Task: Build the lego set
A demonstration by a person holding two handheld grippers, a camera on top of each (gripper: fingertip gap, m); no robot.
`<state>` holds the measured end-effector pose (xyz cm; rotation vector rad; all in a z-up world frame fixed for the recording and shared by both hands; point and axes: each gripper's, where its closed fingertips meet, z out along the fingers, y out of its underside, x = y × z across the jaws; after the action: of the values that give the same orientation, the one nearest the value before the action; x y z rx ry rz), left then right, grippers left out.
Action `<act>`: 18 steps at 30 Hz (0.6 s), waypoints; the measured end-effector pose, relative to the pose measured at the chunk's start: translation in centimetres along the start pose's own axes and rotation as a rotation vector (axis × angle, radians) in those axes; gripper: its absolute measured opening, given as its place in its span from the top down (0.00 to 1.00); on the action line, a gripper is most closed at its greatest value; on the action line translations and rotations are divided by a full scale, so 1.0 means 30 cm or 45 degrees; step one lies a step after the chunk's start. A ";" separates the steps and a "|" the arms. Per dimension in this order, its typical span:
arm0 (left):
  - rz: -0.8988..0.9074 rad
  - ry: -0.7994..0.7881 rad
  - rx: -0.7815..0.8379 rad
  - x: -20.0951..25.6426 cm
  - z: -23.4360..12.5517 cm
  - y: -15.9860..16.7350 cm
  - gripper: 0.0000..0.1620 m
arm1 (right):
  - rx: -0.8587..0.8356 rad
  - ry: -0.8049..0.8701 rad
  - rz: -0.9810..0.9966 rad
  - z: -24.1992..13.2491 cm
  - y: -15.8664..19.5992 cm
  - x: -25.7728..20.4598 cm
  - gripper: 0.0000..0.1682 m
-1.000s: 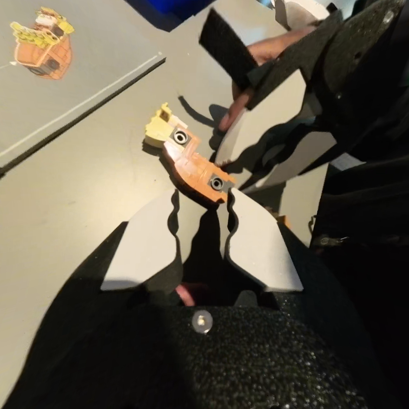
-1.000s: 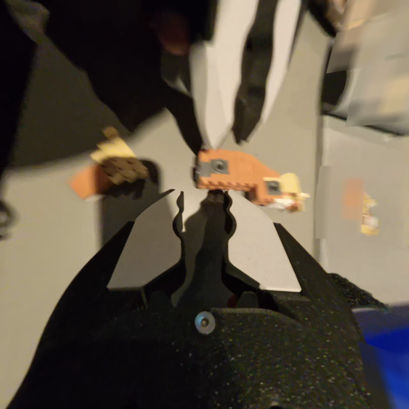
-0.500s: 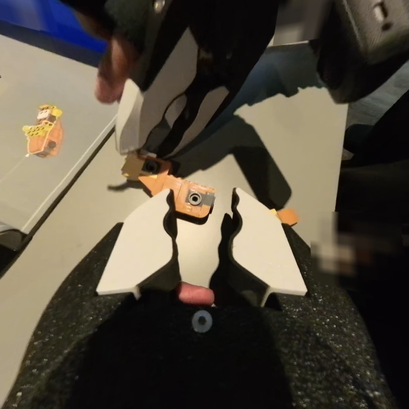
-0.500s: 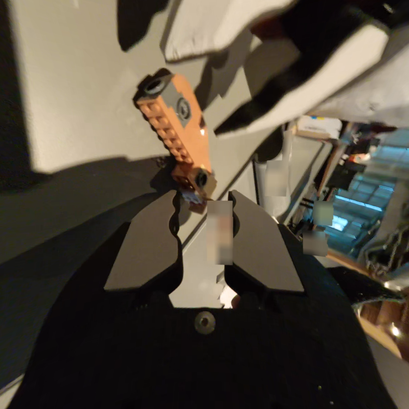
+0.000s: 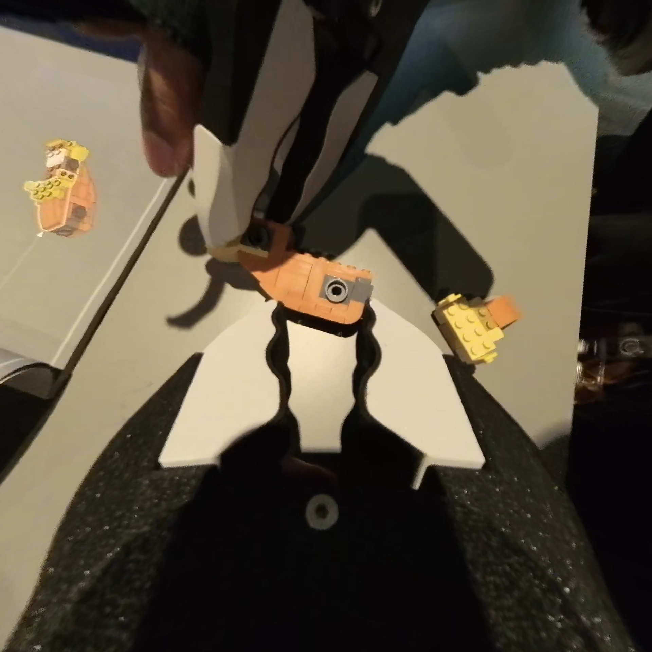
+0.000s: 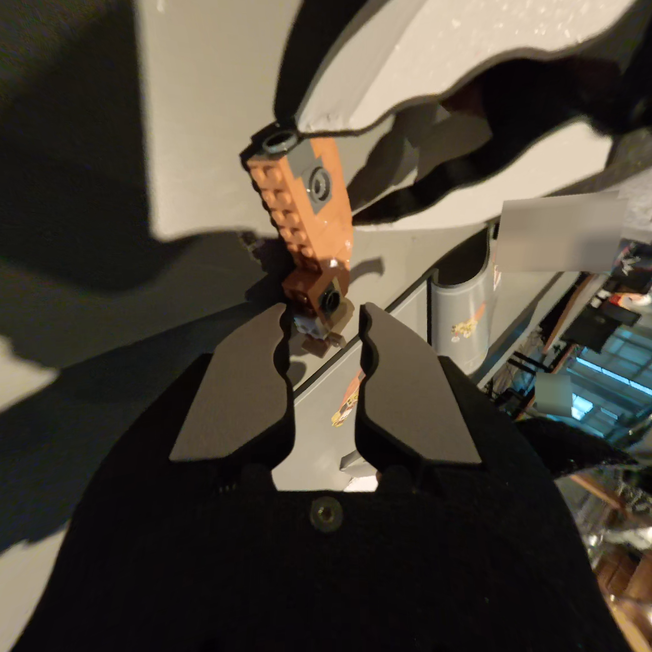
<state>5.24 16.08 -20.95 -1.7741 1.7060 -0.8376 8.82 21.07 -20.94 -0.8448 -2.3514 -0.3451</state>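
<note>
The orange hull piece (image 5: pixel 310 285) is lifted above the tabletop (image 5: pixel 458 169), over its middle part, and its shadow falls on the surface below. The left hand-held gripper (image 5: pixel 323 310) appears clamped on the end with the grey round stud: in the right wrist view, one of its fingers presses on the grey end face and the other on the orange side. The right hand-held gripper (image 6: pixel 323 314) has its fingers around the opposite end, the dark brown and tan one. A thin gap shows beside one finger there, so I cannot tell if it is really pressing or only surrounds the end.

I judge that the step in hand is to turn or pass the hull between the two tools, so that it can receive the next part. To do it well, one side must keep a firm hold until the other is surely closed. The tan end is small and made of several little bricks, so the right fingers should close on the solid brown block, not on the loose small plates under it, which could break off. The pressure should be across flat faces, because the curved orange side can slip.

The yellow block group (image 5: pixel 469 331) lies near the right edge of the tabletop and is probably the next part to join. The instruction sheet (image 5: pixel 60 197) lies along the left edge.
</note>
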 end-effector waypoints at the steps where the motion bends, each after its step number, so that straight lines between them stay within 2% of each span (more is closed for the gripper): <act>1: 0.005 0.012 0.003 -0.002 -0.001 0.001 0.74 | 0.000 -0.028 -0.020 0.002 -0.002 -0.002 0.79; 4: 0.008 0.062 0.023 -0.006 -0.005 0.003 0.74 | 0.013 -0.128 -0.062 0.004 -0.009 -0.014 0.82; 11: -0.010 0.158 -0.003 0.004 -0.009 0.028 0.73 | 0.015 -0.432 -0.044 -0.011 -0.019 -0.022 0.83; 18: 0.041 -0.005 0.061 -0.023 -0.093 0.075 0.69 | -0.101 -0.942 0.076 -0.053 -0.026 -0.049 0.83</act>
<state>1.65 16.74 -20.83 -1.7106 1.6938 -0.8539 9.94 19.07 -20.65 -1.2355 -2.9858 -0.1026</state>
